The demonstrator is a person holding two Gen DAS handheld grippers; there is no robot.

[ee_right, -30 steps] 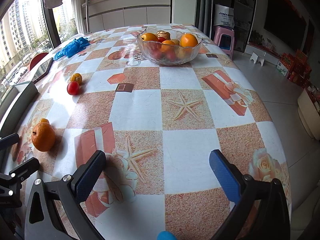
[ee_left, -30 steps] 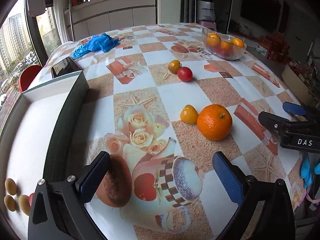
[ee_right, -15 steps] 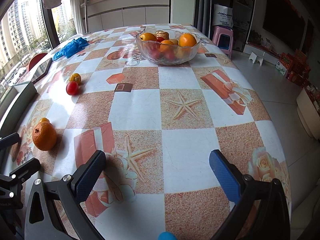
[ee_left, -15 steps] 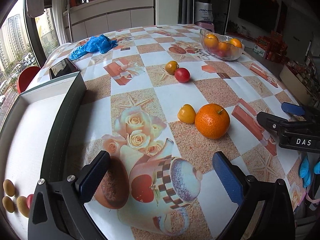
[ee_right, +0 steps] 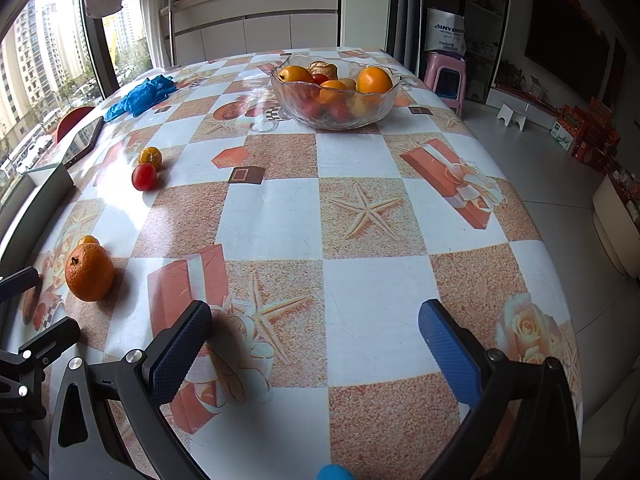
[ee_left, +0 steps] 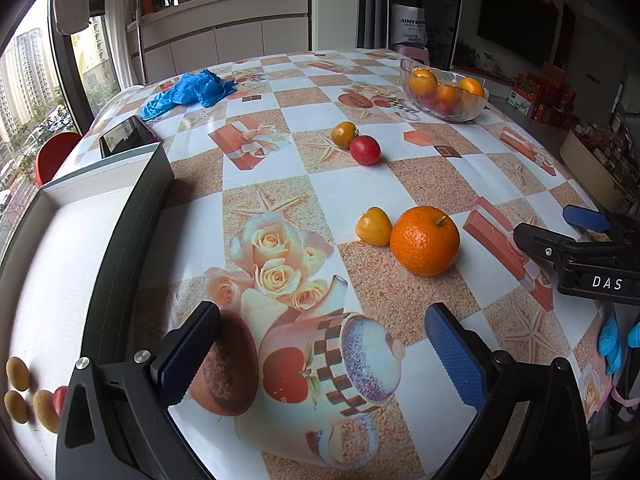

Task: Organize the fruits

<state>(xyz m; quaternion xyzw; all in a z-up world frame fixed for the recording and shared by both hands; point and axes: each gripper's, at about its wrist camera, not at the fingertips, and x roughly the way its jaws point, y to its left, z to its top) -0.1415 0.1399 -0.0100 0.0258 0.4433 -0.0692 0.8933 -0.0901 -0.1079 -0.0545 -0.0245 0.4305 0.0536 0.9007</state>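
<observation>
An orange lies on the tablecloth with a small yellow tomato touching its left side; the orange also shows in the right wrist view. Farther off lie a red tomato and a yellow-orange tomato, side by side. A glass bowl holding oranges and tomatoes stands at the far side. My left gripper is open and empty, short of the orange. My right gripper is open and empty over the tablecloth, to the right of the orange.
A dark-walled tray with a white floor sits at the left, with several small fruits in its near corner. A phone and blue gloves lie at the far left. The table edge drops off at the right.
The left gripper has moved slightly toward the orange, which sits lower and larger in its view. The right gripper has barely shifted. Both stay open.
</observation>
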